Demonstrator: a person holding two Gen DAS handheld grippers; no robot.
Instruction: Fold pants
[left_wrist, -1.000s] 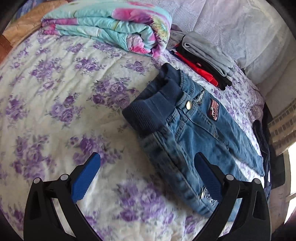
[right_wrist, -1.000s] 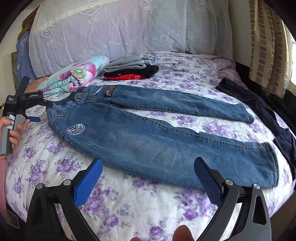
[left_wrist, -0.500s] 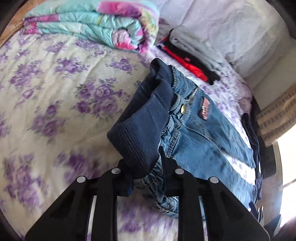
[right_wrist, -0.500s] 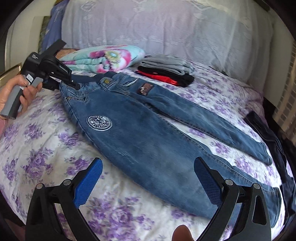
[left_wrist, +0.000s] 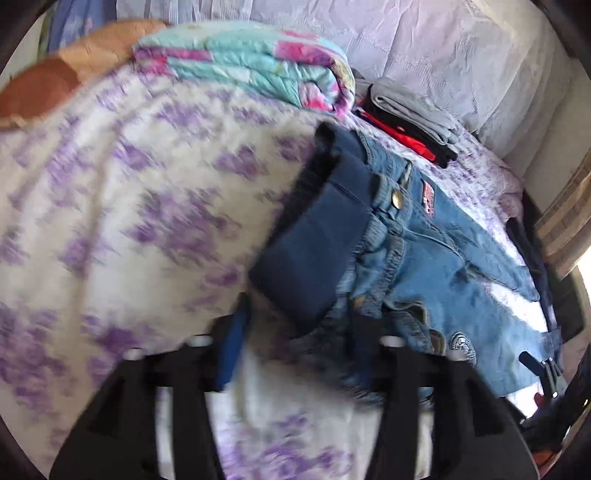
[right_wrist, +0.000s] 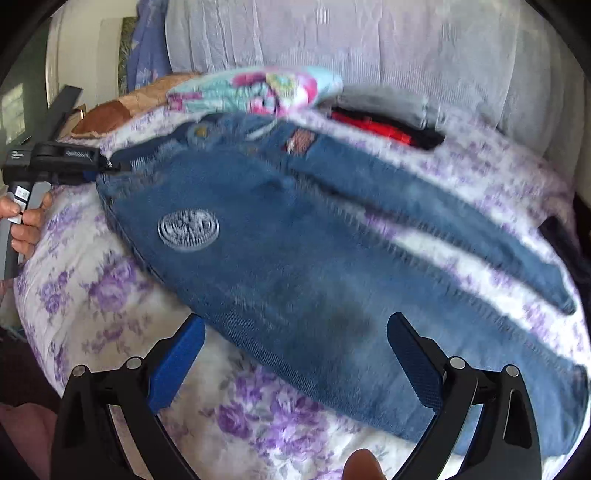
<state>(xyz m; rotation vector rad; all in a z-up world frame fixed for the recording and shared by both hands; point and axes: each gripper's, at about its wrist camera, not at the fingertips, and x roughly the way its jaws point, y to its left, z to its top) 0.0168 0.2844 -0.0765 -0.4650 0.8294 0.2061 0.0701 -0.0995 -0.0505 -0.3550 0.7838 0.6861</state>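
The jeans (right_wrist: 295, 258) lay legs-spread on the bed (right_wrist: 110, 295), below the folded quilt (right_wrist: 255, 92). Left claw (left_wrist: 295, 339), jaws just reopening, straddled the waistband without clamping. Right claw (right_wrist: 295, 354) hung wide, empty. Step: regripping waistband; next requires a firm pinch.

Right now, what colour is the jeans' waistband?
Dark navy ribbed waistband on lighter blue jeans; clearest in the left wrist view.

Bright daylight enters from the right, laying sunlit strips across the jeans (left_wrist: 461, 266) and bedspread (left_wrist: 110, 206). Both fisheye views are smeared by motion blur, the flower print streaked, with bowed edges and black corners framing each picture.
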